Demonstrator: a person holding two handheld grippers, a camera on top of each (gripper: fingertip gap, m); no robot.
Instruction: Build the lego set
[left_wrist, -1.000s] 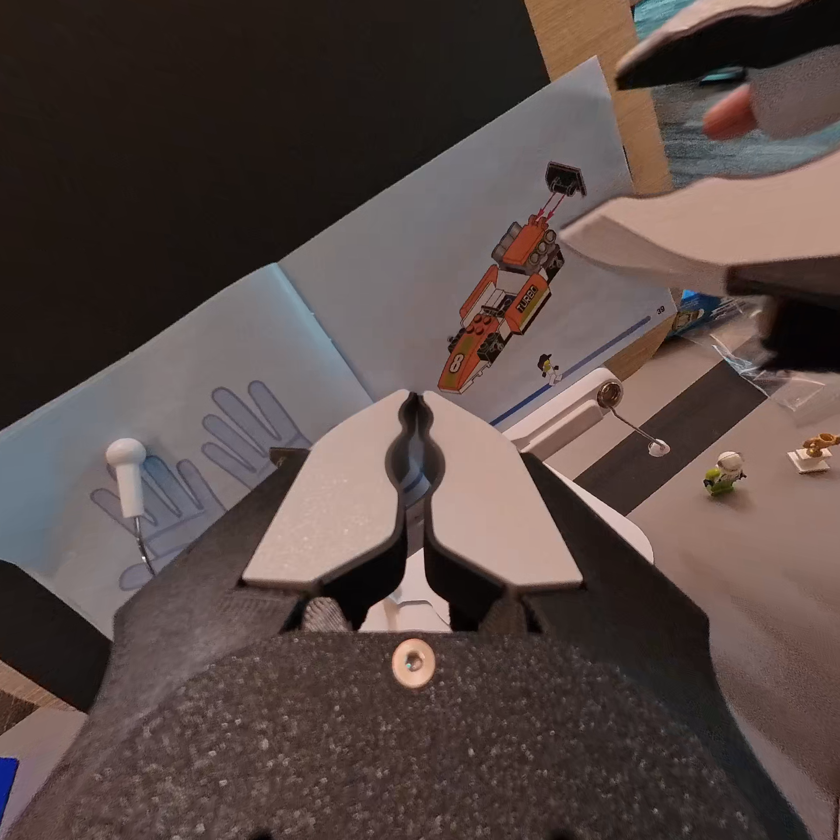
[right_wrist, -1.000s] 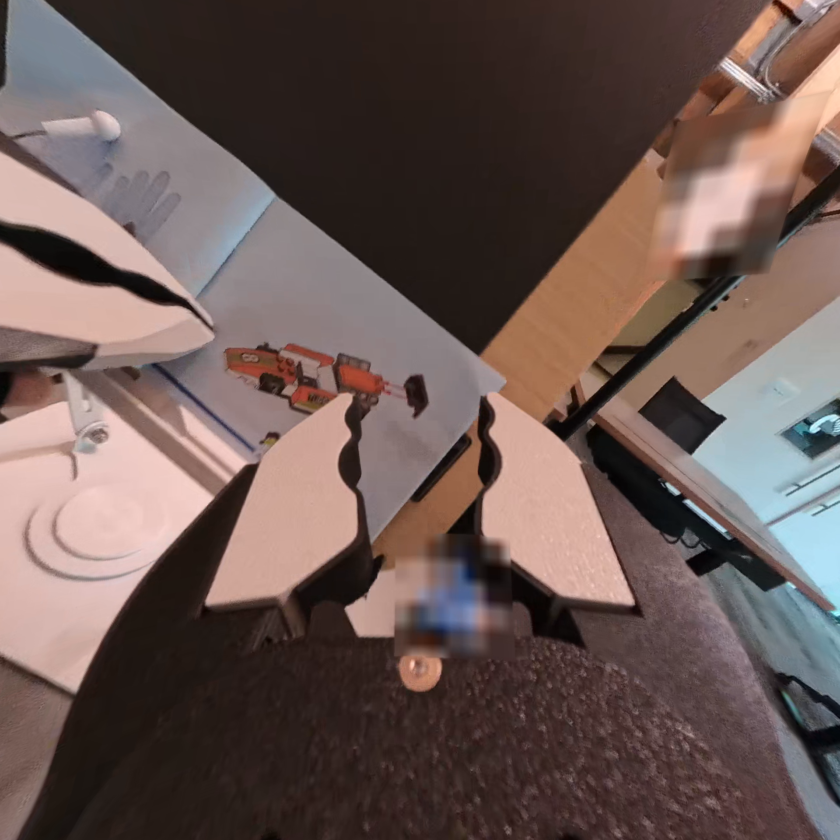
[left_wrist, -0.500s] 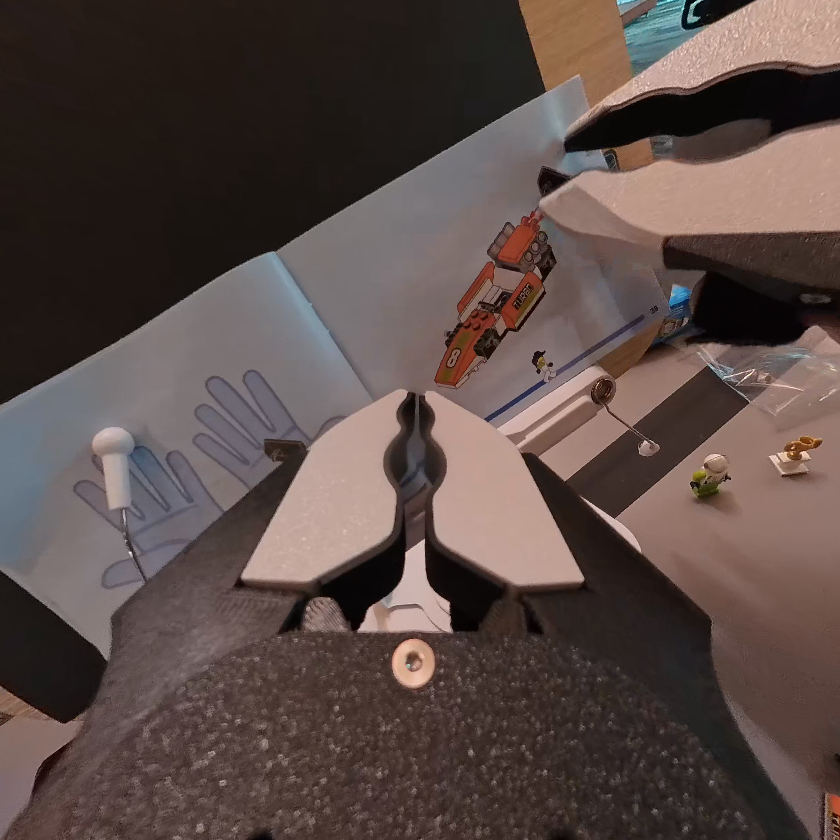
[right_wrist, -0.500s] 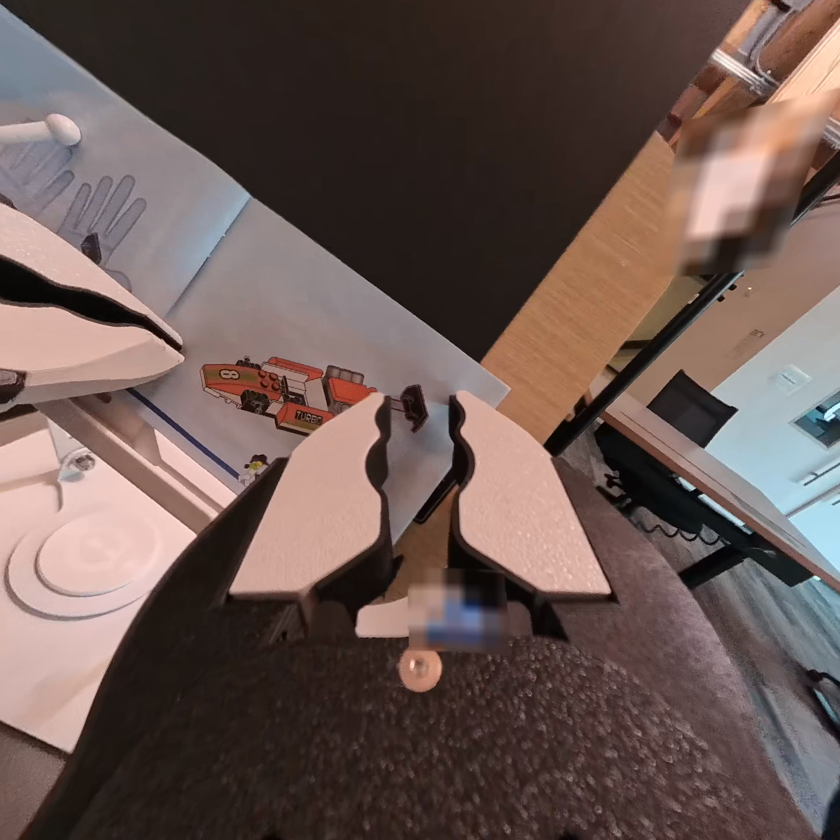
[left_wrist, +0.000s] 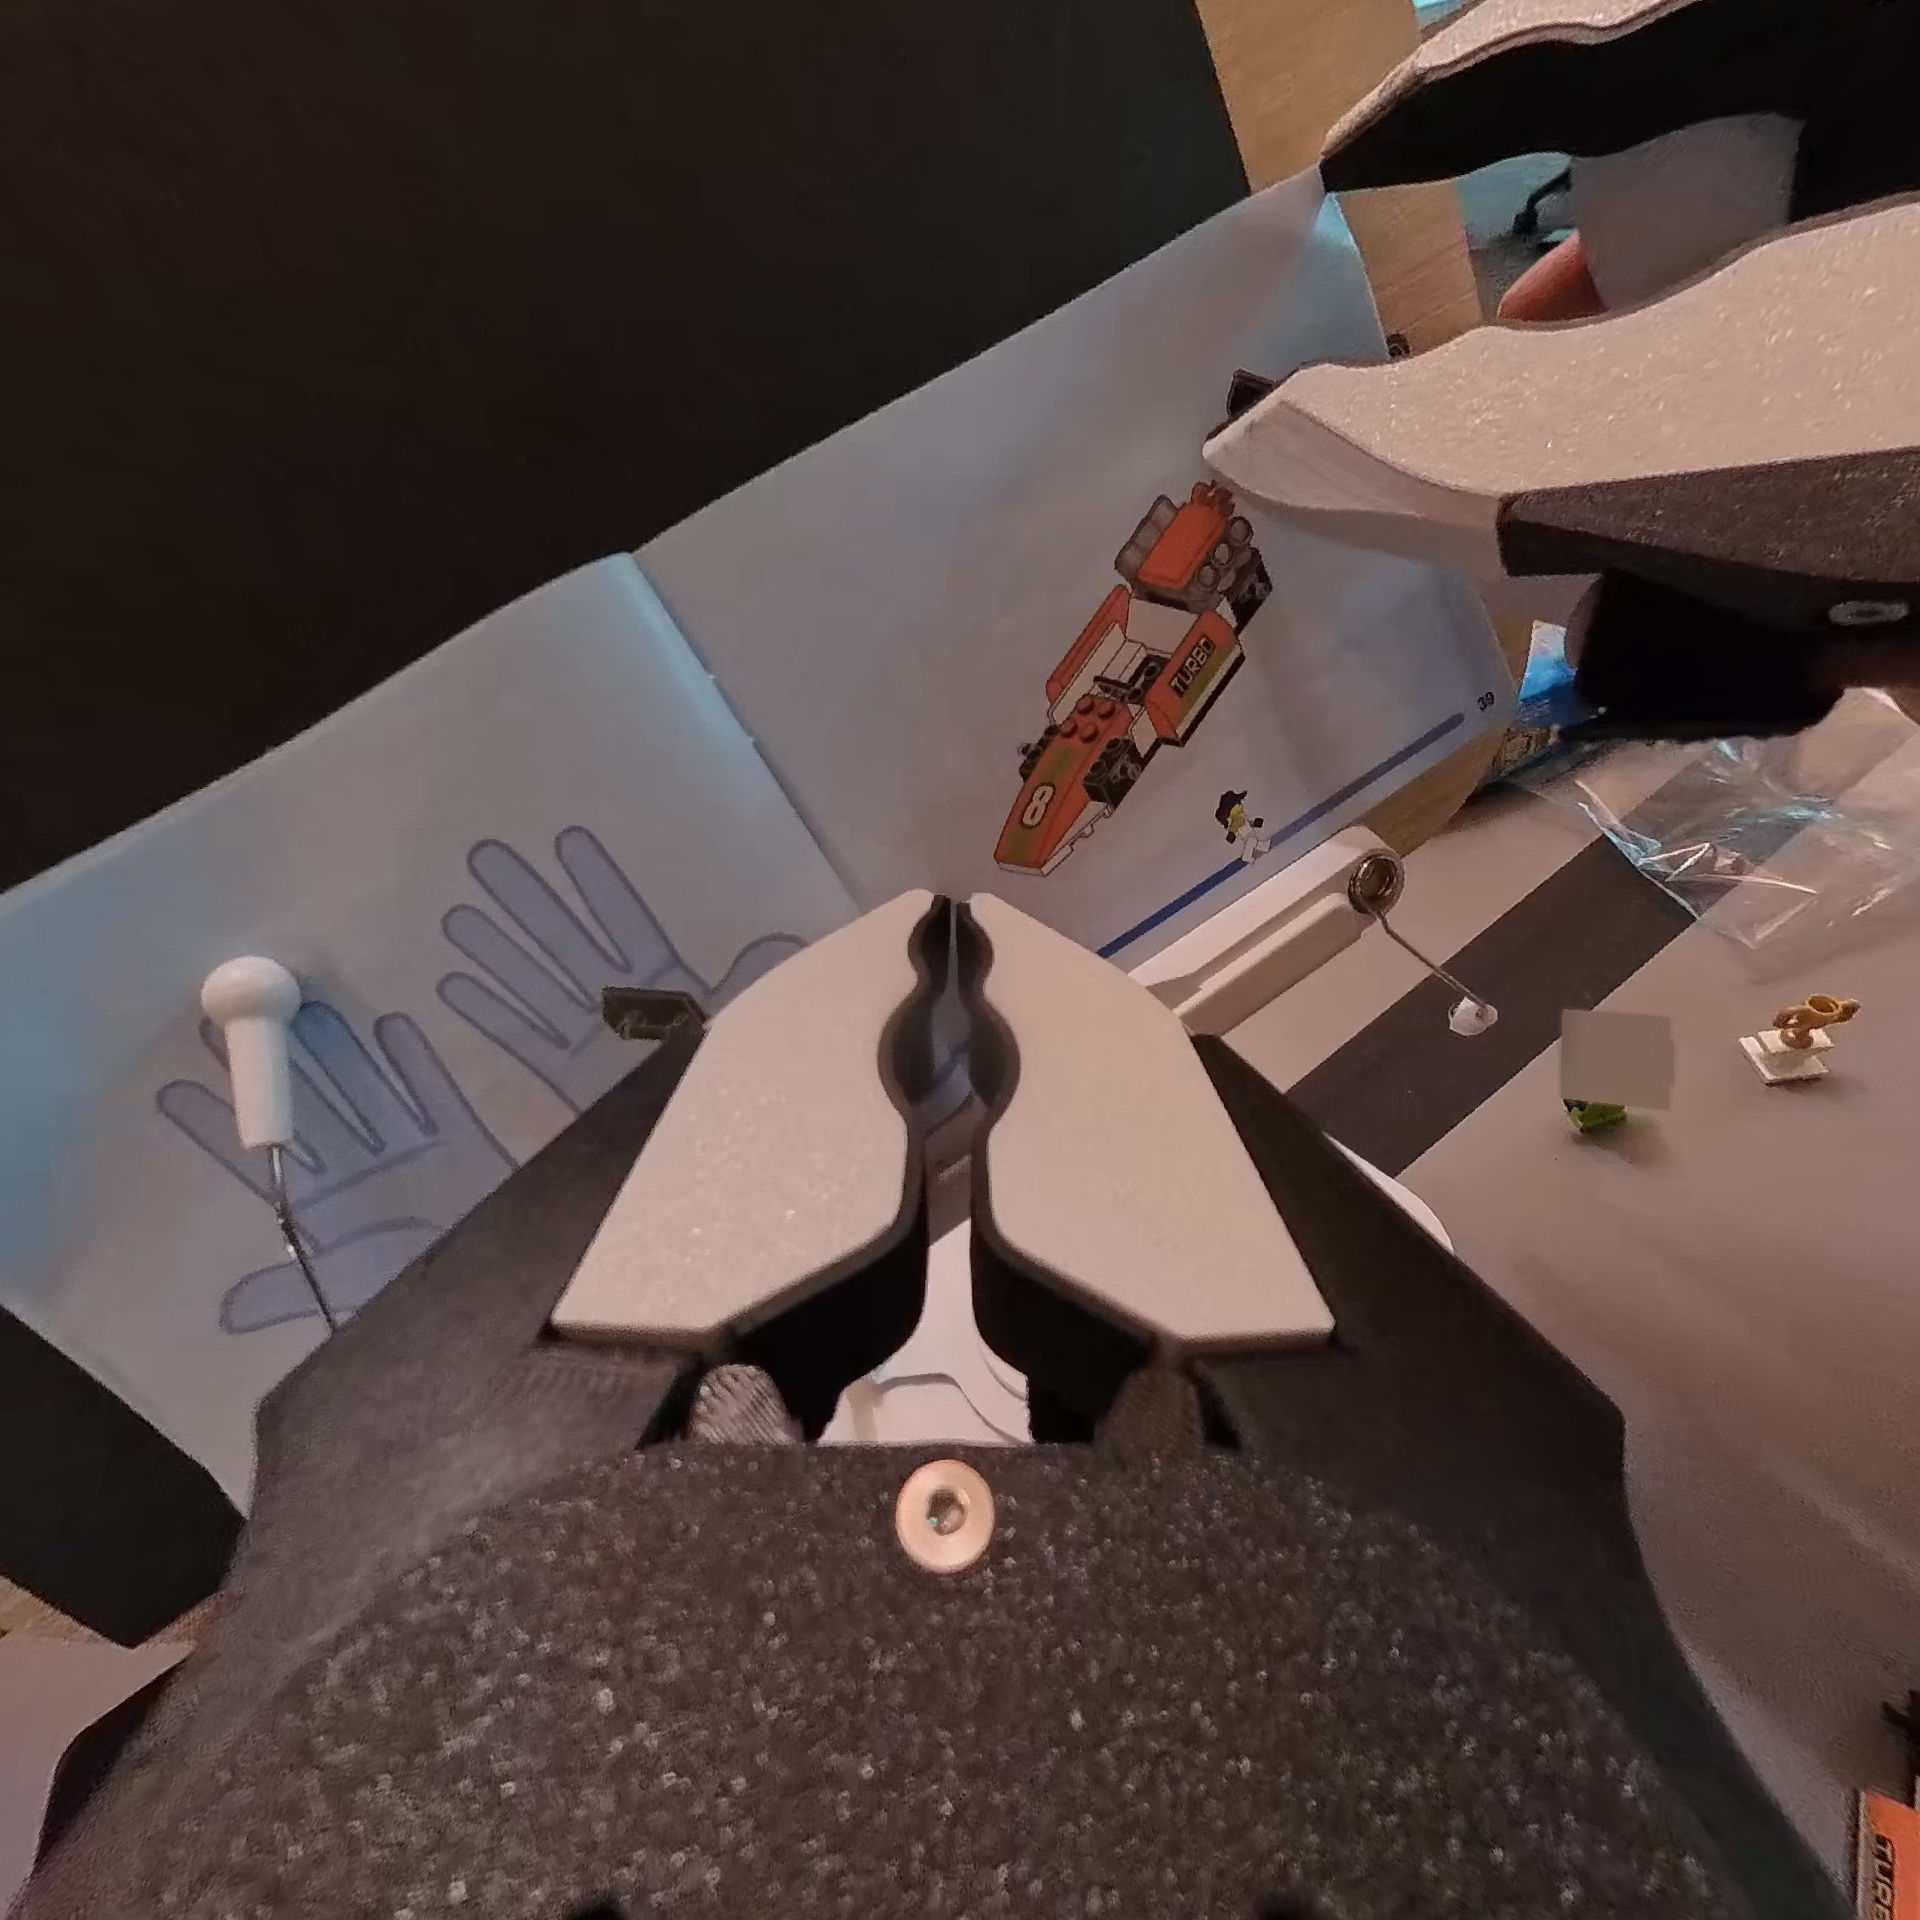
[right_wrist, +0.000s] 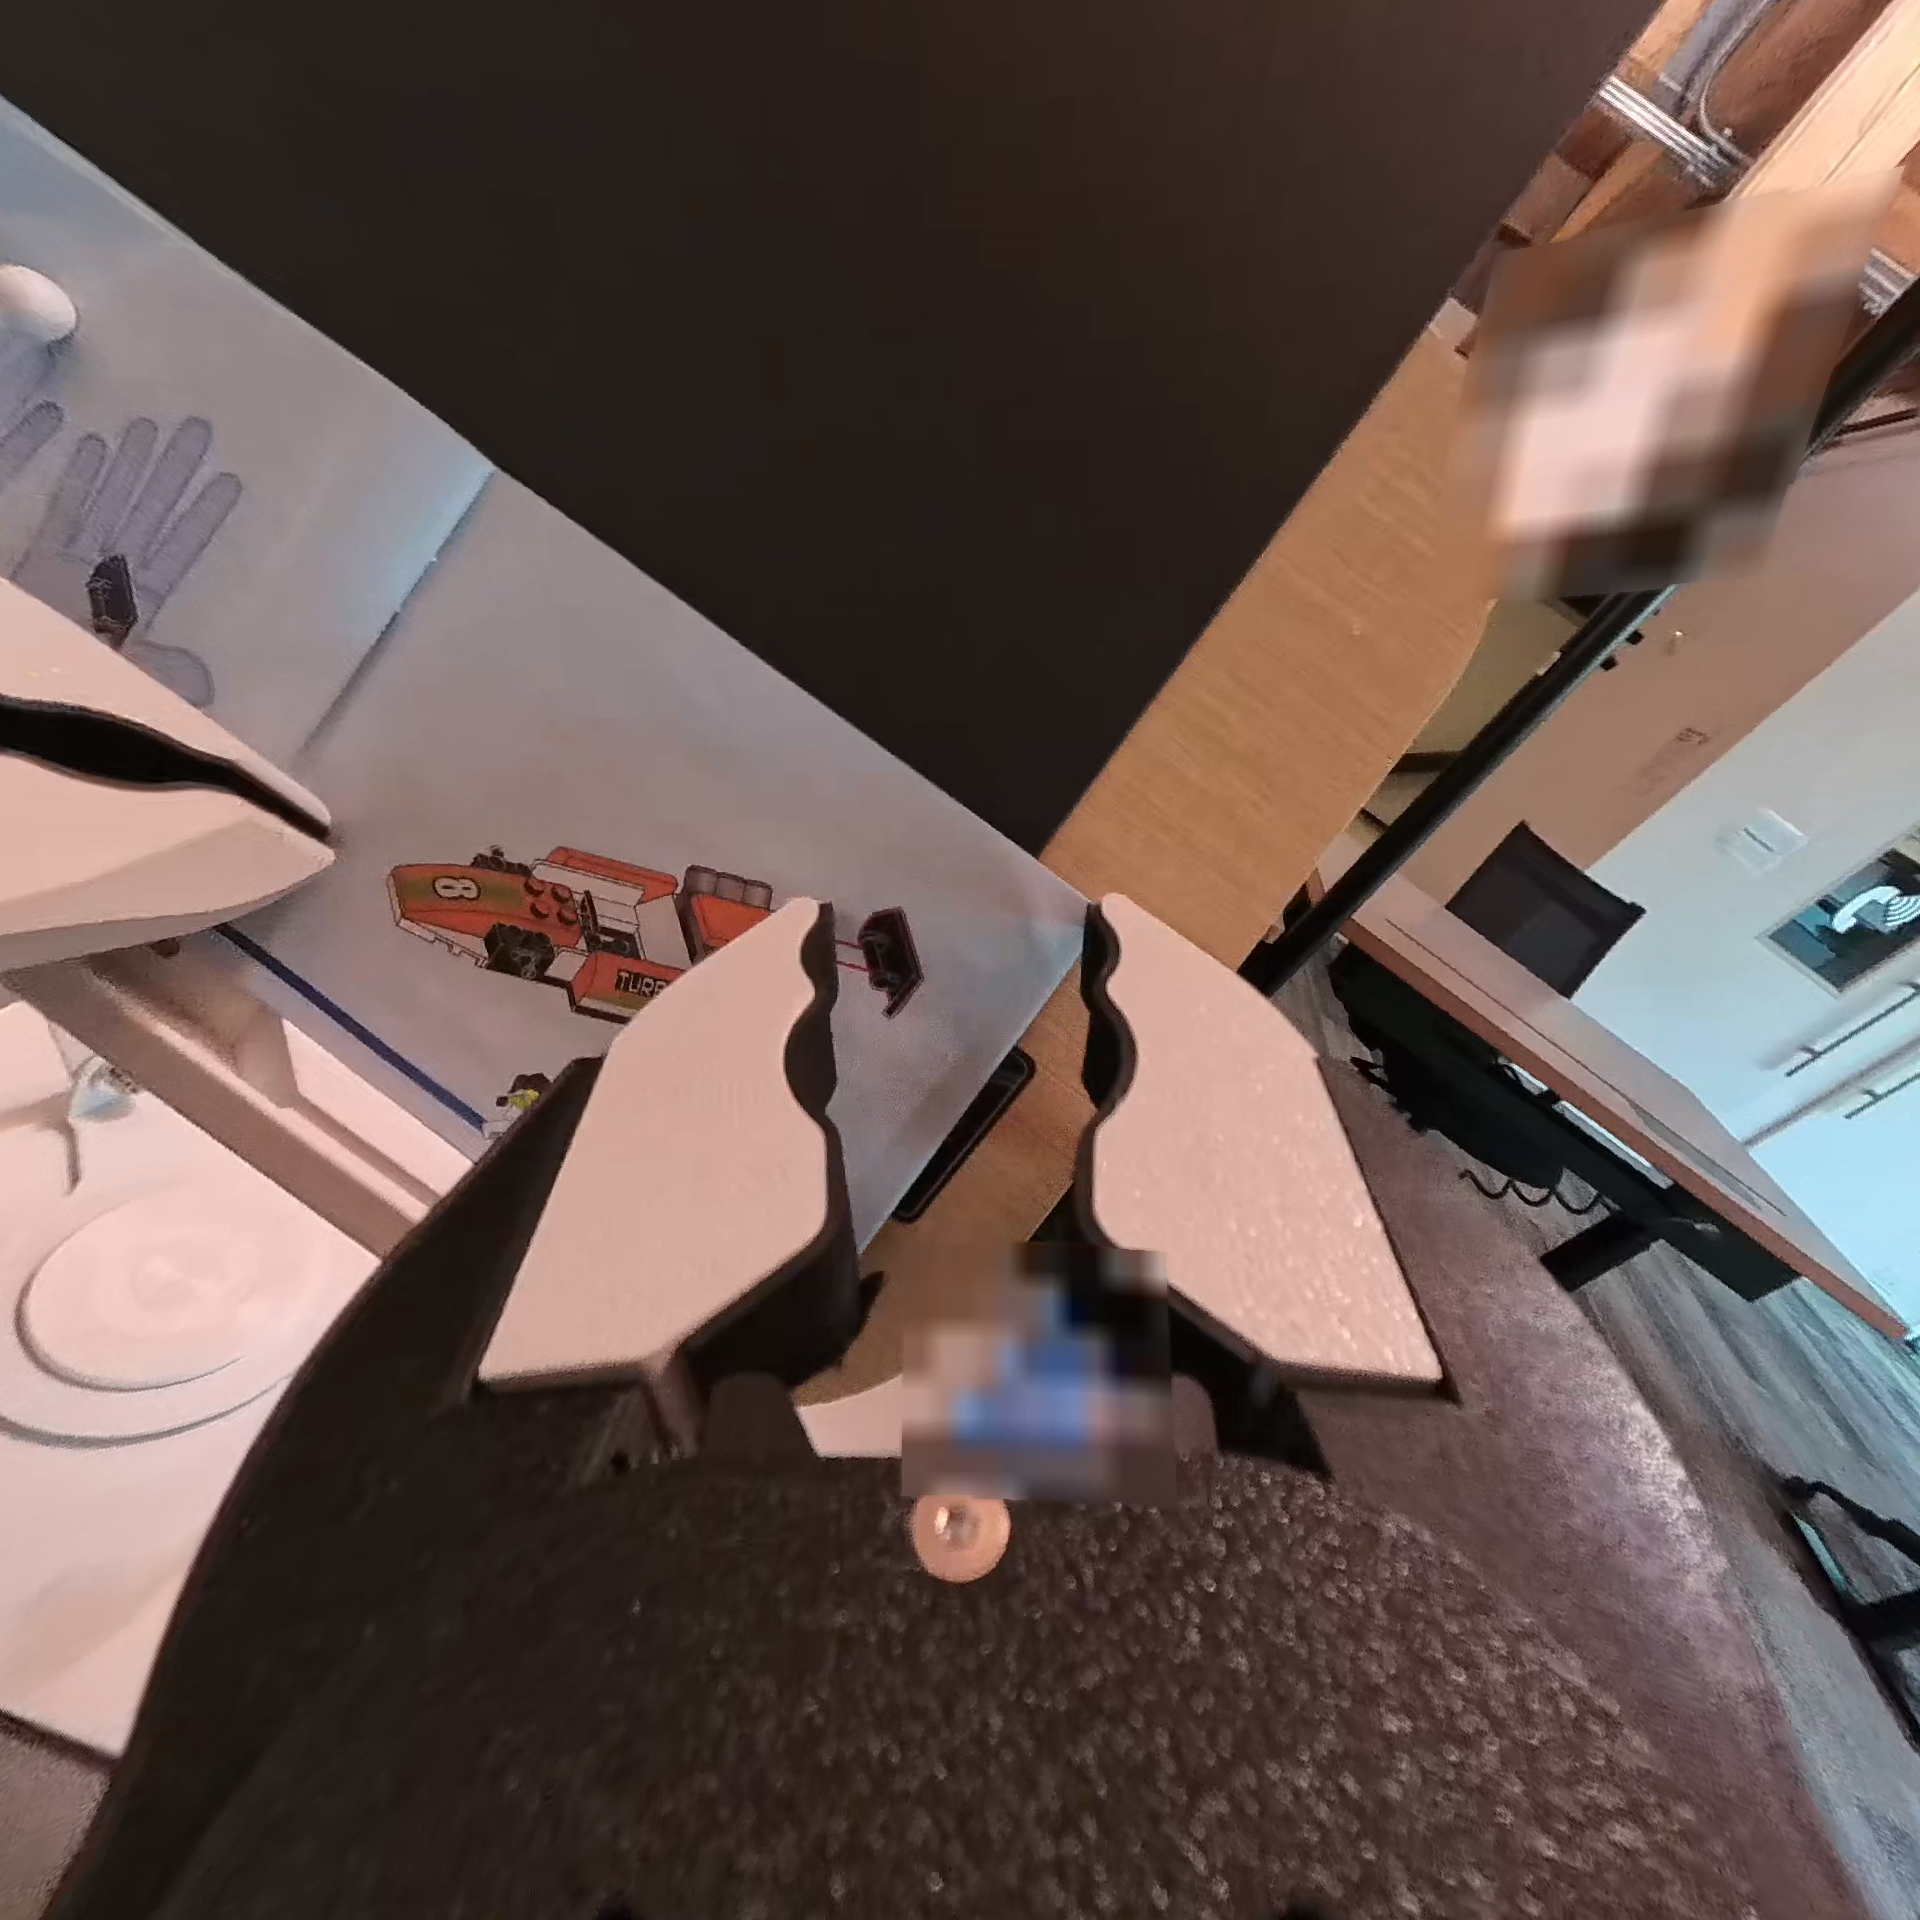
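Note:
The open instruction booklet (left_wrist: 935, 644) leans on a white stand (left_wrist: 1247, 956); its right page shows an orange race car. It also shows in the right wrist view (right_wrist: 582, 748). A small black piece (left_wrist: 646, 1013) rests against the left page, and it shows in the right wrist view (right_wrist: 112, 592) too. My left gripper (left_wrist: 952, 914) is shut and empty in front of the booklet's fold. My right gripper (right_wrist: 954, 925) is open and empty, held near the right page's edge. It also appears at the upper right of the left wrist view (left_wrist: 1558, 416).
A minifigure (left_wrist: 1600, 1114) and a gold trophy piece (left_wrist: 1806, 1023) stand on the grey table at the right. A clear plastic bag (left_wrist: 1766, 831) lies behind them. A white pin (left_wrist: 249, 1039) holds the left page. The stand's round white base (right_wrist: 156, 1299) lies below. From my left tips it is roughly 5 centimeters to the small black piece (left_wrist: 646, 1013); from my right, 12 centimeters. It is also in sight in the right wrist view (right_wrist: 101, 609).
My right gripper narrowed its jaws half a second ago and has now opened wide again. It has shifted a little along the right page. My left gripper has stayed shut.

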